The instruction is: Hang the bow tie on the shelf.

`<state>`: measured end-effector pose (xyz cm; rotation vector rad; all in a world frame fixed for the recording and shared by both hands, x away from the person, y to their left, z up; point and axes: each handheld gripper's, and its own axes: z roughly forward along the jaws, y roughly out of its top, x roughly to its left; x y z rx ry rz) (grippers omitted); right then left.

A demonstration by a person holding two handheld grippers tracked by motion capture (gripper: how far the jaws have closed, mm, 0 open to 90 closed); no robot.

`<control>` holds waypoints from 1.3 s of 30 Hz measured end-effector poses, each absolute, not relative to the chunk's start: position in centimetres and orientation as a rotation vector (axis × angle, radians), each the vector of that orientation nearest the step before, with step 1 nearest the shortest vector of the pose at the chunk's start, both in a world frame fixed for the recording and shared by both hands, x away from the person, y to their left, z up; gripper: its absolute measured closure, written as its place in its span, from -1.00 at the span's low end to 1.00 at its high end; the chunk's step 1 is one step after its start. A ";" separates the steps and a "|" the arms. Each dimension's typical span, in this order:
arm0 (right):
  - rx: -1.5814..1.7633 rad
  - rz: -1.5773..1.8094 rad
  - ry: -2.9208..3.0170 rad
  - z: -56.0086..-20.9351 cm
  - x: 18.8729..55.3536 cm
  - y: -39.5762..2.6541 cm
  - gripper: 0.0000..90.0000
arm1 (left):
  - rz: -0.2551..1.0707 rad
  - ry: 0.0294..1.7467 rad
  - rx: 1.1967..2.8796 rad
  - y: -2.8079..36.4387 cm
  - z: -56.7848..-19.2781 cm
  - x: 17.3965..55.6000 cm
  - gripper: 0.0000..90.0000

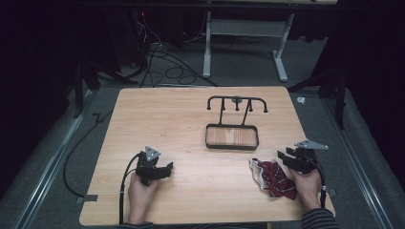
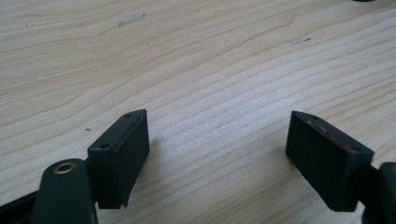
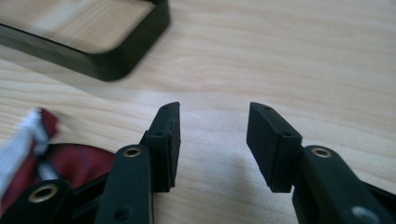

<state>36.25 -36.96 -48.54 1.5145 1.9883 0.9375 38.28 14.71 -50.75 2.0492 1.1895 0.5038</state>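
Crumpled dark-red cloth with a white-and-grey striped band (image 1: pixel 273 177) lies on the light wooden table (image 1: pixel 191 124) near its right front corner, just beside the right gripper (image 1: pixel 285 157) on that gripper's left. In the right gripper view the same cloth (image 3: pixel 70 163) sits at the lower left, beside the left jaw and outside the gap; the jaws stand apart with only bare wood between them, so this claw is open and grips nothing.

Beyond the cloth, toward the middle of the table, stands a black metal rack with a rounded rectangular base frame and a row of hooks on a raised bar (image 1: pixel 232 126). A corner of its base (image 3: pixel 116 56) shows blurred in the right gripper view, ahead and to the left of the jaws, with clear tabletop between them.

The left gripper (image 1: pixel 168 168) rests well apart from the cloth, at the left front of the table, held in the person's hand. Its jaws are spread wide over plain wood grain, holding nothing.

Behind the table, black cables (image 1: pixel 162 62) trail across the grey floor beside a white frame leg (image 1: pixel 207 43).
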 end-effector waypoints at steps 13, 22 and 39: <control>1.392 1.038 2.097 -46.7 35.1 -34.8 0.40 | 0.504 1.190 2.049 14.7 -50.7 38.3 -0.51; 1.324 1.057 2.187 -46.6 35.1 -32.7 0.42 | 0.504 1.189 2.050 14.7 -50.7 38.3 -0.51; 1.283 1.010 2.300 -47.5 36.3 -30.0 0.50 | 0.503 1.189 2.050 14.7 -50.7 38.3 -0.51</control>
